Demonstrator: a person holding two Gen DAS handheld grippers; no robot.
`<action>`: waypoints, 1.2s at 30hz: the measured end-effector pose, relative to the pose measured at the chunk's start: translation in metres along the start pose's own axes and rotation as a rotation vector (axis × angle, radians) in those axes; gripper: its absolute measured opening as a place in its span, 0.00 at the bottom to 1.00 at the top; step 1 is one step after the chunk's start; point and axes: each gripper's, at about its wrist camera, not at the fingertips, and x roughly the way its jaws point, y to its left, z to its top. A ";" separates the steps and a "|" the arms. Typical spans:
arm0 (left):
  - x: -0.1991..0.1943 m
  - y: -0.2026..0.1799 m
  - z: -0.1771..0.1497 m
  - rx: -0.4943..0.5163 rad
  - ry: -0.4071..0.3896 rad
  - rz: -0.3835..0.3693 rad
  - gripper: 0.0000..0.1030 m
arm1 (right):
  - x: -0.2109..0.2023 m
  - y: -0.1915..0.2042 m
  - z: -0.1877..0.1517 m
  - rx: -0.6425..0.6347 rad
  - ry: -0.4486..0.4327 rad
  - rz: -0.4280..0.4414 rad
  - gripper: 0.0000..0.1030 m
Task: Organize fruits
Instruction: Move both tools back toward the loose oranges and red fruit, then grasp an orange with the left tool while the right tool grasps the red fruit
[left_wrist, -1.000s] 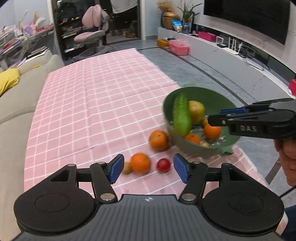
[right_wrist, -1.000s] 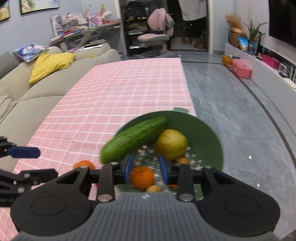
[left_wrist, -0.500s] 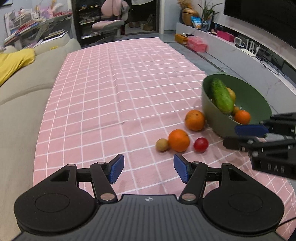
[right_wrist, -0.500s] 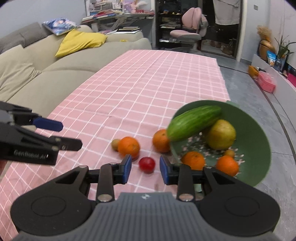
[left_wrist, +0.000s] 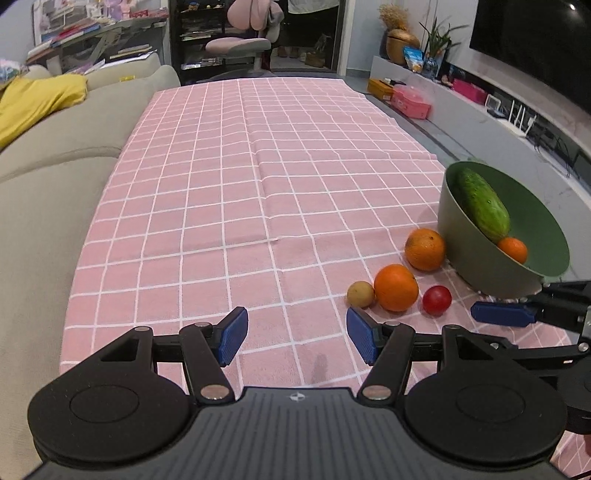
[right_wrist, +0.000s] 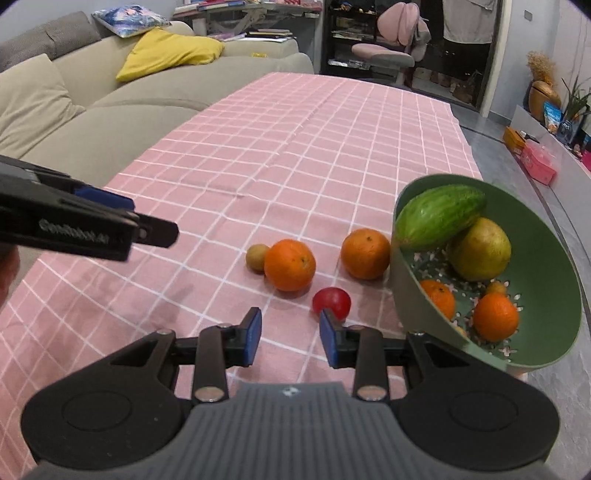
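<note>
A green colander bowl (right_wrist: 554, 295) leans at the table's right edge, holding a cucumber (right_wrist: 439, 216), a pear (right_wrist: 480, 249) and two oranges (right_wrist: 495, 316). On the pink checked cloth left of it lie two oranges (right_wrist: 290, 264) (right_wrist: 365, 253), a small brown fruit (right_wrist: 257, 257) and a red fruit (right_wrist: 331, 302). My right gripper (right_wrist: 290, 336) is narrowly open and holds nothing, its right pad just short of the red fruit. My left gripper (left_wrist: 293, 334) is open wide over bare cloth, left of the small brown fruit (left_wrist: 360, 294). The bowl (left_wrist: 472, 251) is to its right.
A beige sofa (right_wrist: 92, 122) with a yellow cushion runs along the table's left side. Grey floor (right_wrist: 517, 177) lies past the right edge, close to the bowl. The far stretch of the tablecloth (left_wrist: 277, 147) is bare. A pink chair (left_wrist: 240, 40) stands behind the table.
Both grippers have drawn back and left, away from the bowl. The right gripper, earlier right at the bowl's rim, now faces the red fruit. The loose fruits have not moved.
</note>
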 end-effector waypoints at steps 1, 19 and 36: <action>0.003 0.002 0.000 -0.006 0.004 -0.001 0.70 | 0.002 -0.001 0.000 0.005 0.004 -0.006 0.31; 0.038 -0.019 0.004 0.070 -0.004 -0.084 0.70 | 0.044 -0.015 0.002 0.085 0.016 -0.111 0.32; 0.044 -0.058 0.008 0.210 -0.041 -0.184 0.70 | 0.044 -0.024 -0.004 0.097 0.032 -0.085 0.25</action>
